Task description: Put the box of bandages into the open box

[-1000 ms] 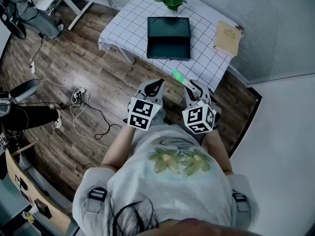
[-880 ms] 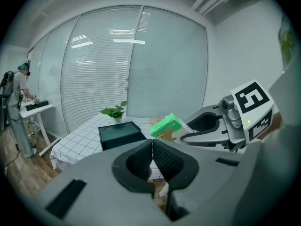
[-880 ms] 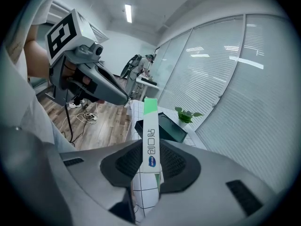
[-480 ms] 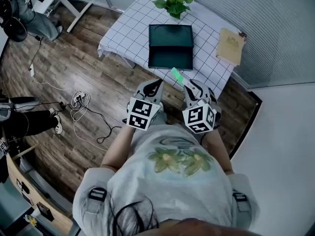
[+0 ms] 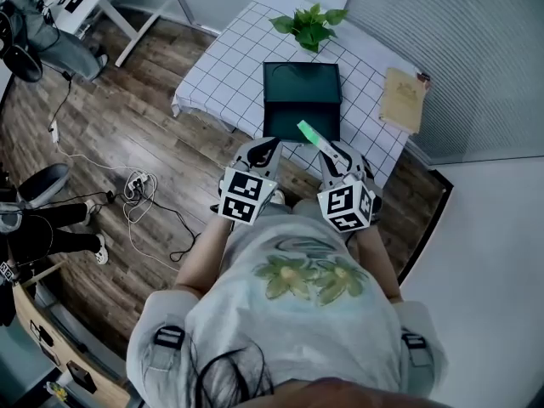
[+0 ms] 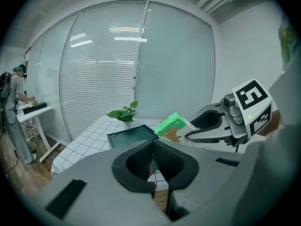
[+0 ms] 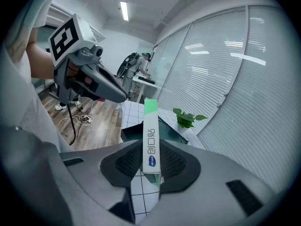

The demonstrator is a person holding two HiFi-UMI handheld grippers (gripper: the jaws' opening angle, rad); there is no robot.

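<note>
Now R gripper is clamping the bandage box end-on; L gripper is hanging closed, empty. Transport step, prob. Next: reaching fwd over open dark-green box ahead, then releasing.

Left gripper sits at six o'clock, jaws pressed together, empty; at three o'clock the right gripper clasps a green bandage box.
</note>
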